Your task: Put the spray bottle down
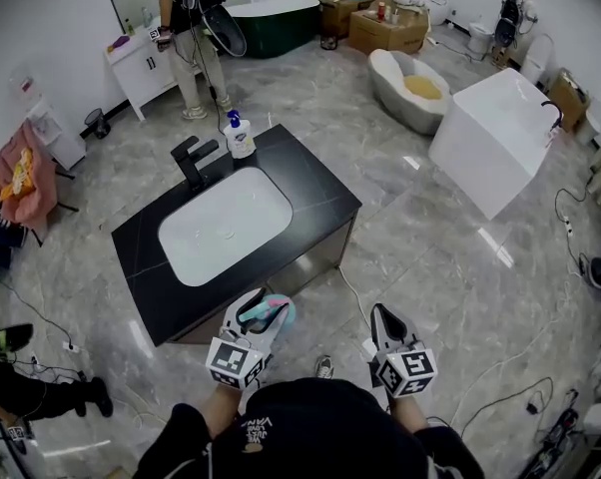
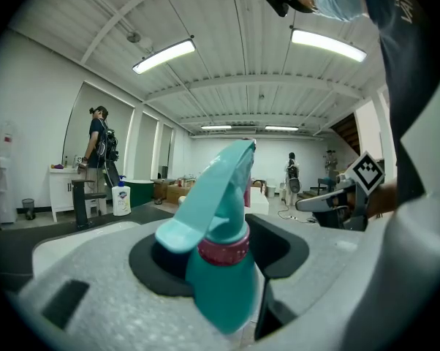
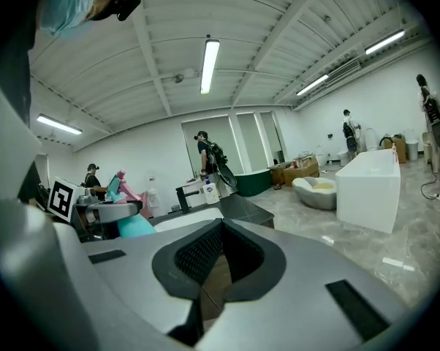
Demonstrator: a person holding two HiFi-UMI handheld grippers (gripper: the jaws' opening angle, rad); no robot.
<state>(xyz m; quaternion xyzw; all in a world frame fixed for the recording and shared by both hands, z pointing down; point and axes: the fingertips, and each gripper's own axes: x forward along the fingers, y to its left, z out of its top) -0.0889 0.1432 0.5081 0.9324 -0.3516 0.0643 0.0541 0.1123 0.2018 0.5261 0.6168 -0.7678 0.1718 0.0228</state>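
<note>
A teal spray bottle [image 1: 273, 313] with a pink collar is between the jaws of my left gripper [image 1: 264, 307], which is shut on it, just in front of the near edge of the black vanity counter [image 1: 315, 193]. In the left gripper view the spray bottle [image 2: 220, 284] fills the middle, its trigger head pointing up and away, with my left gripper [image 2: 220, 234] closed round its neck. My right gripper [image 1: 383, 314] is beside it to the right over the floor, shut and holding nothing. In the right gripper view my right gripper [image 3: 221, 223] has its pads meeting at the tip.
The counter holds a white basin [image 1: 226, 226], a black faucet [image 1: 193, 160] and a white pump soap bottle [image 1: 239, 136]. A white rectangular tub [image 1: 495, 138] and an oval tub [image 1: 410, 88] stand to the right. A person [image 1: 191, 38] stands behind the vanity. Cables [image 1: 570, 223] lie on the floor.
</note>
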